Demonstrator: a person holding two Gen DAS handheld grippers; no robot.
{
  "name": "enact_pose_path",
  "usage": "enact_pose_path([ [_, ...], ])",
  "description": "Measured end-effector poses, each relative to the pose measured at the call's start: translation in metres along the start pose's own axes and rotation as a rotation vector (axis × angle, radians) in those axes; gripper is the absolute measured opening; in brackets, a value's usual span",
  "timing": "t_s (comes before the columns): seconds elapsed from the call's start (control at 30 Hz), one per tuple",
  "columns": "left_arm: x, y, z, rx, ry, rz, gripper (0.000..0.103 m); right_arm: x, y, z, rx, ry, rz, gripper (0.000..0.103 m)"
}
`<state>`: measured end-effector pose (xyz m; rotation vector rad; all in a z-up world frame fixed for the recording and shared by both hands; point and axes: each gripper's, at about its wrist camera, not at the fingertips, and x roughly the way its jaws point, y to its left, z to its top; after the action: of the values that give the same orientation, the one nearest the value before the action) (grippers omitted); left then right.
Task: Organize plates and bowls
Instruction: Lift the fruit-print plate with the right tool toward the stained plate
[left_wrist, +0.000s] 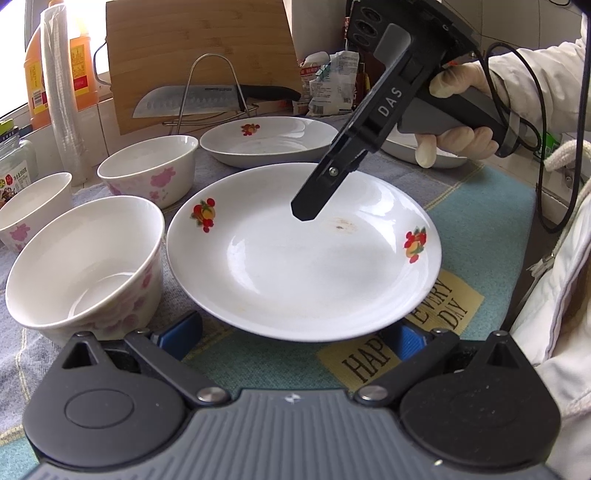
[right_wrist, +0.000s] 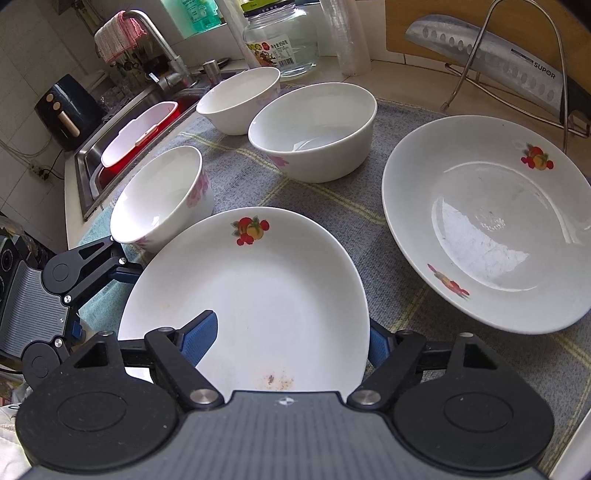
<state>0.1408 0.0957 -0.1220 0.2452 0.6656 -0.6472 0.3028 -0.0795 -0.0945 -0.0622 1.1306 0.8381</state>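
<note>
A white fruit-print plate (left_wrist: 303, 258) (right_wrist: 258, 288) lies on the checked cloth in front of both grippers. My right gripper (right_wrist: 291, 339) stands over its rim, rolled, with the left pad (right_wrist: 199, 338) above the plate's face and the right pad (right_wrist: 376, 347) behind the edge. The jaws stand wide and I see no pressing. In the left wrist view one black finger (left_wrist: 306, 210) hangs over the plate. My left gripper (left_wrist: 293, 336) is open, with its pads at the plate's near rim. Three pink-flowered bowls (left_wrist: 85, 266) (left_wrist: 147, 166) (left_wrist: 33, 206) stand to the left. A second plate (left_wrist: 269, 140) (right_wrist: 491, 221) sits further back.
A gloved hand (left_wrist: 461, 136) holds the right gripper, with another white dish (left_wrist: 402, 149) behind it. A knife (left_wrist: 192, 99) rests on a wire rack against a cutting board (left_wrist: 199, 44). An oil bottle (left_wrist: 37, 74), stacked cups (left_wrist: 61, 92) and a jar (right_wrist: 280, 40) line the back. A sink (right_wrist: 110, 155) lies beyond the bowls.
</note>
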Motion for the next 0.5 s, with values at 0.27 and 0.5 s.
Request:
enact_pose_path([
  [0.27,0.0001,-0.0037,0.0008,0.033,-0.012,-0.009,0.098,-0.002,-0.0036,0.0005,0.032,0.006,0.006,0.081],
  [0.5,0.0001,-0.0056,0.0026,0.049,0.0,-0.018,0.097,-0.0057,0.0,-0.0026,0.032,0.025,-0.012,0.079],
])
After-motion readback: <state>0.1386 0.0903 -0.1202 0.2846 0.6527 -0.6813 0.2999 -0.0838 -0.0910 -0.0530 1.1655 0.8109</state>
